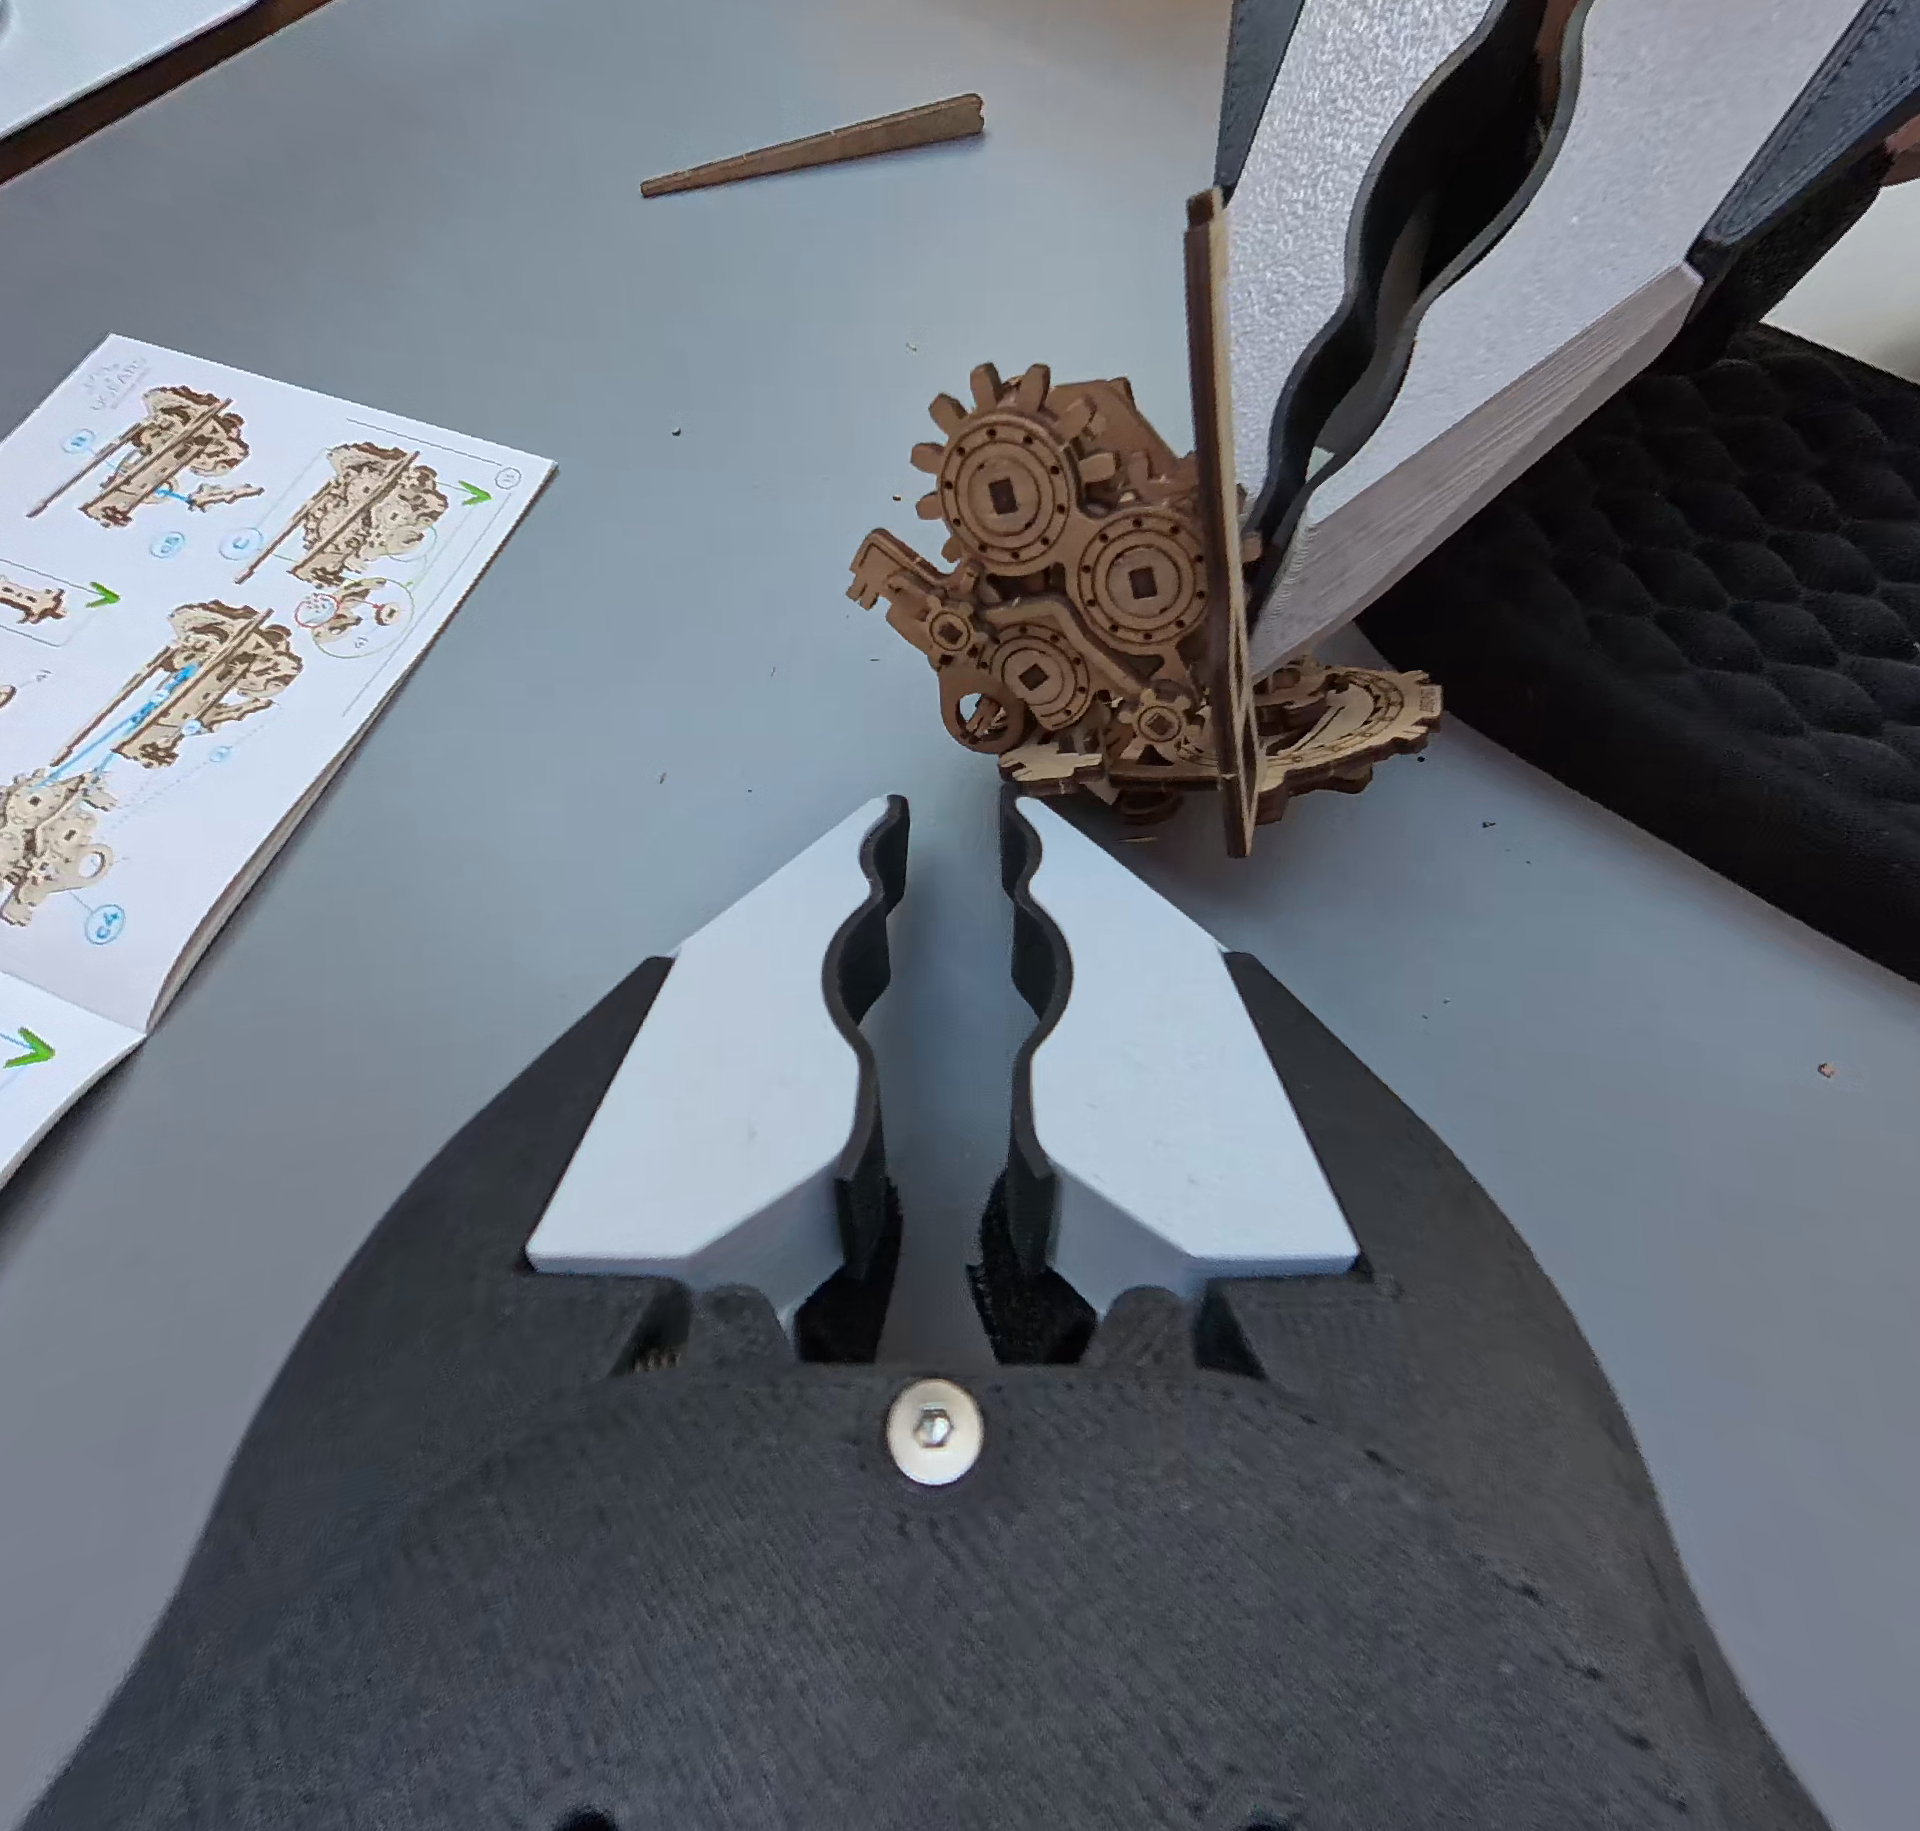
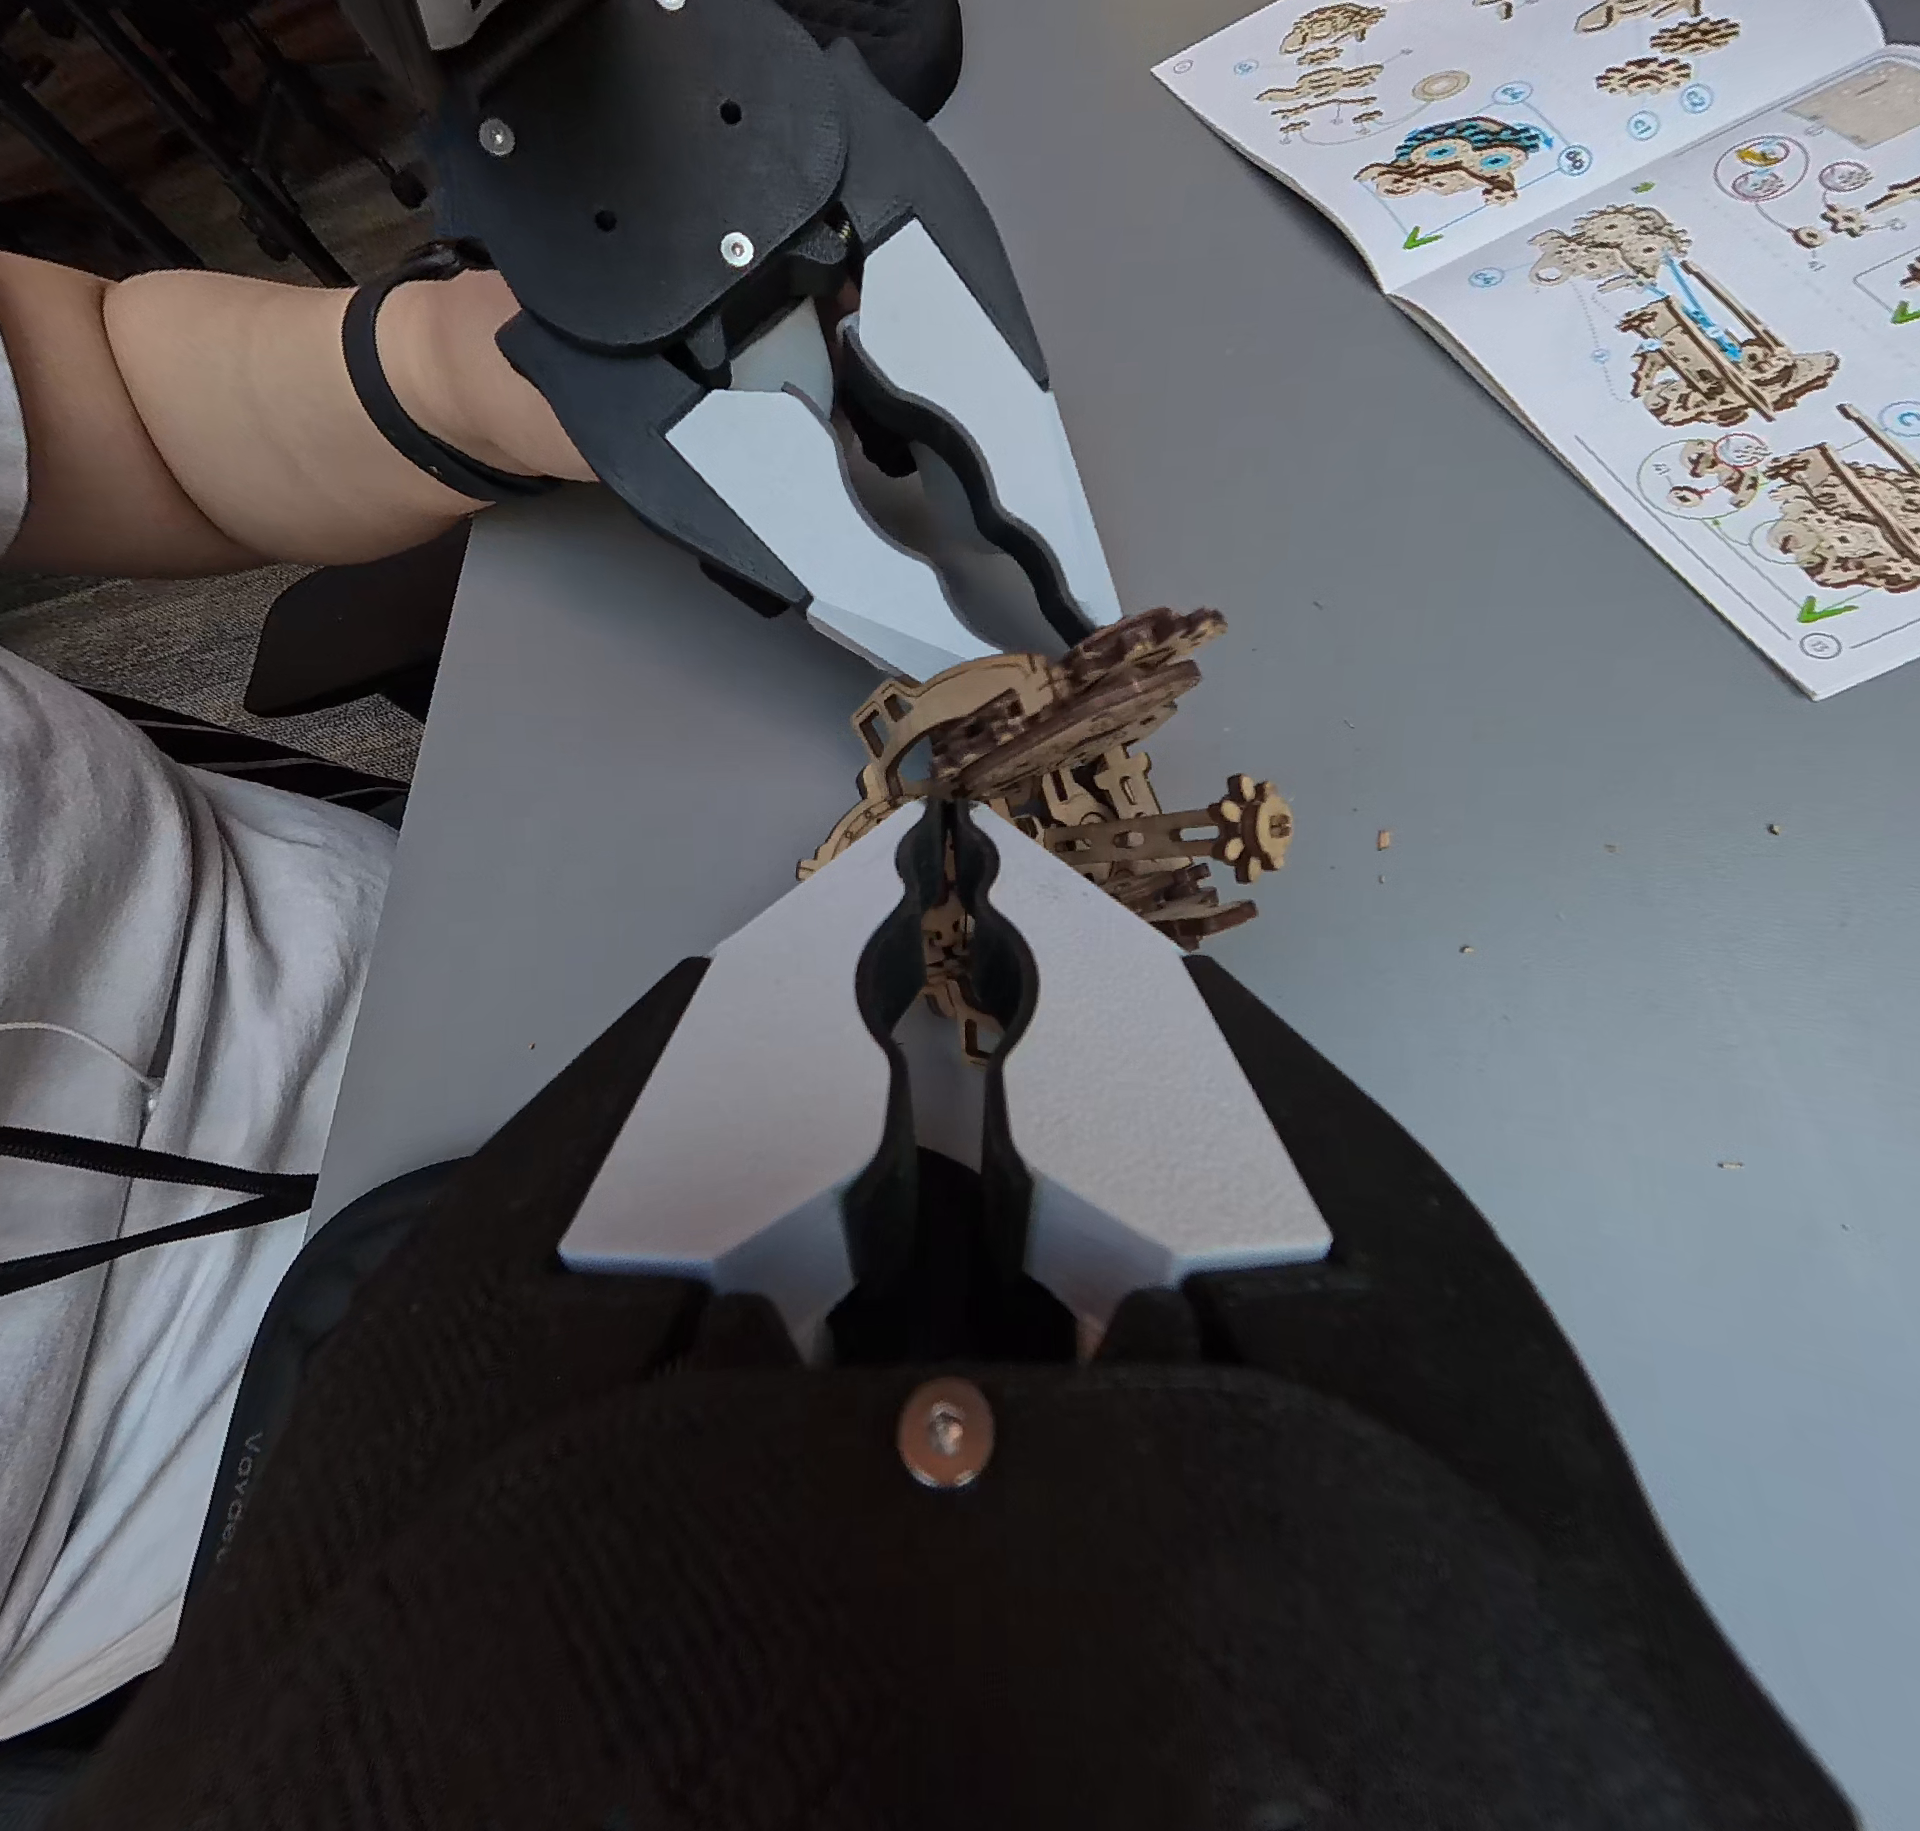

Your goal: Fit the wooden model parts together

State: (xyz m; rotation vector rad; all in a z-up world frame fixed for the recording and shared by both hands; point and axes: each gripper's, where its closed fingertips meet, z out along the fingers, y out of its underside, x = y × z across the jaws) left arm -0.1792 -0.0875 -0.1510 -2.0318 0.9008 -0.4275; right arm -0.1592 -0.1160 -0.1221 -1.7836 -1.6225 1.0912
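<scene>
The wooden gear model (image 1: 1081,597) sits tilted on the grey table, with its gear faces towards my left wrist camera. My right gripper (image 1: 1262,586) comes down from the upper right and is shut on a flat wooden plate (image 1: 1218,493), seen edge-on at the model's right side. In the right wrist view the plate is pinched at the right gripper's (image 2: 945,846) tips, with the model (image 2: 1070,742) just beyond. My left gripper (image 1: 954,815) is slightly open and empty, its tips just in front of the model's base. In the right wrist view the left gripper (image 2: 1039,638) reaches the gears from the far side.
An open instruction booklet (image 1: 208,638) lies left of the model and also shows in the right wrist view (image 2: 1610,275). A tapered wooden stick (image 1: 821,145) lies behind. A black padded mat (image 1: 1714,638) is at the right. A person's arm (image 2: 260,410) is beyond the table edge. My right fingertips sit around 5 cm from my left ones. From the left gripper's tips to the tapered wooden stick (image 1: 821,145) is close to 20 cm.
</scene>
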